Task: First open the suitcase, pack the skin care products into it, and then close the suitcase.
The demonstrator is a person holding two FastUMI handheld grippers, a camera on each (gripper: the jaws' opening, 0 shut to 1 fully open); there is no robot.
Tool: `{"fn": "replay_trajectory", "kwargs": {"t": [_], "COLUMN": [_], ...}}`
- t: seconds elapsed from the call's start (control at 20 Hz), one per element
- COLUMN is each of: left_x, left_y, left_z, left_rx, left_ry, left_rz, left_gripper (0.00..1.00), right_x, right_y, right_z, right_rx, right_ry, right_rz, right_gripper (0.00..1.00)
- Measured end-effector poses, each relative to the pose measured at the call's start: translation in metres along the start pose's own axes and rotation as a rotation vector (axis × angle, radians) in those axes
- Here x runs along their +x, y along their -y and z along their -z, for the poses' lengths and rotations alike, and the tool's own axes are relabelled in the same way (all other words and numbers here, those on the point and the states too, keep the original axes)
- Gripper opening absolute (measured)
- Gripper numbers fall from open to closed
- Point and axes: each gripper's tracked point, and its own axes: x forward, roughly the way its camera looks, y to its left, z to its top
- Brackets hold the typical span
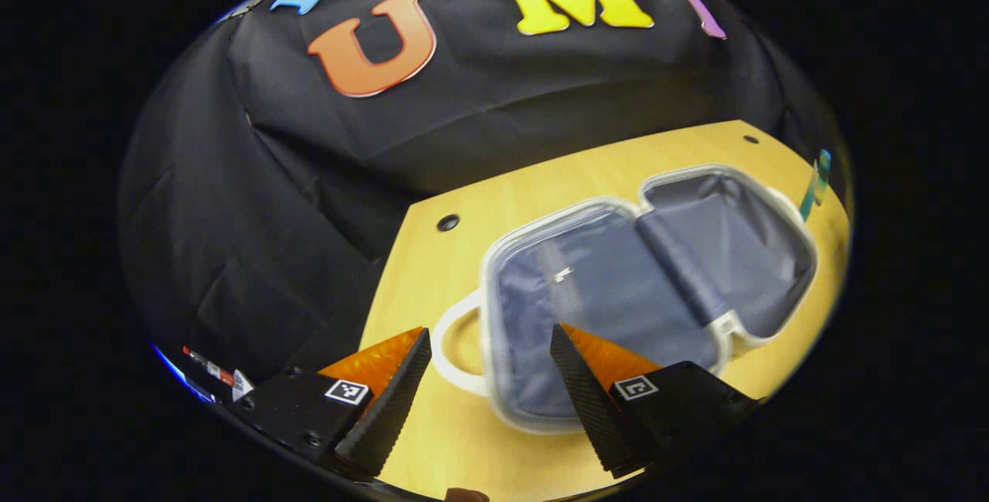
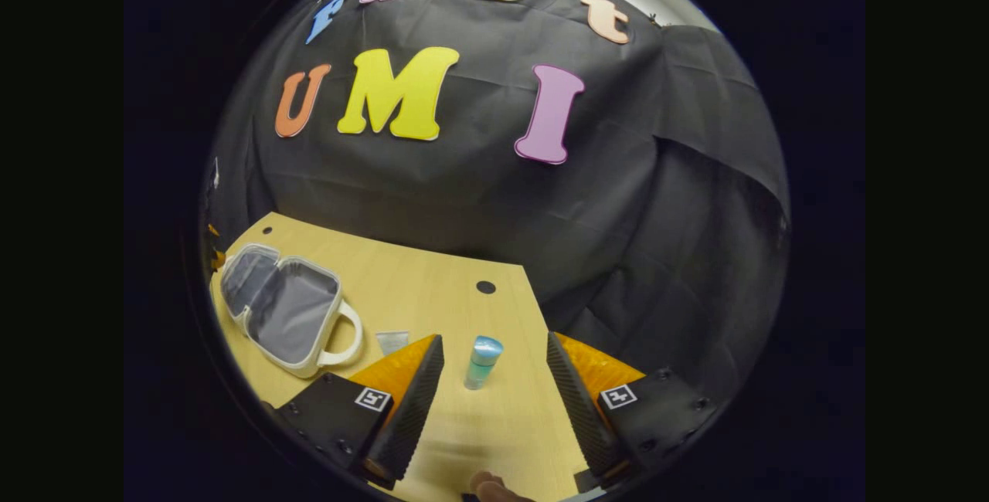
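Note:
The small white suitcase [image 1: 641, 286] lies open flat on the wooden table [image 1: 433, 286], showing its grey-blue lining in both halves and a white handle at the near end. My left gripper [image 1: 491, 344] hovers open just in front of that handle, with nothing between its fingers. In the right gripper view the open suitcase [image 2: 282, 305] lies at the left. A small blue-capped bottle [image 2: 483, 361] stands upright on the table [image 2: 433, 286] ahead of my right gripper [image 2: 494, 351], which is open, the bottle still beyond the fingertips. A small clear sachet [image 2: 392, 341] lies beside the suitcase handle.
Black cloth walls close off the table's back and sides. Round cable holes [image 1: 447, 222] [image 2: 485, 286] sit near the table's corners. A teal item [image 1: 815, 181] stands at the far table edge past the suitcase. A fingertip [image 2: 494, 488] shows at the bottom edge.

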Motion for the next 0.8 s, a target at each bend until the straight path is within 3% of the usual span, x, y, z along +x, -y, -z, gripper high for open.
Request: {"fn": "replay_trajectory", "kwargs": {"t": [0.35,0.8], "left_x": [-0.028,-0.057], "left_y": [0.183,0.404], "left_z": [-0.085,-0.117], "left_rx": [-0.069,-0.044], "left_ry": [0.103,0.112], "left_rz": [0.244,0.586], "left_gripper": [0.99,1.0], "right_x": [0.021,0.038], "right_y": [0.051,0.104], "right_z": [0.02,0.054], "right_rx": [-0.006,-0.044], "right_ry": [-0.025,-0.085], "right_rz": [-0.051,-0.076], "right_gripper": [0.79,0.8]}}
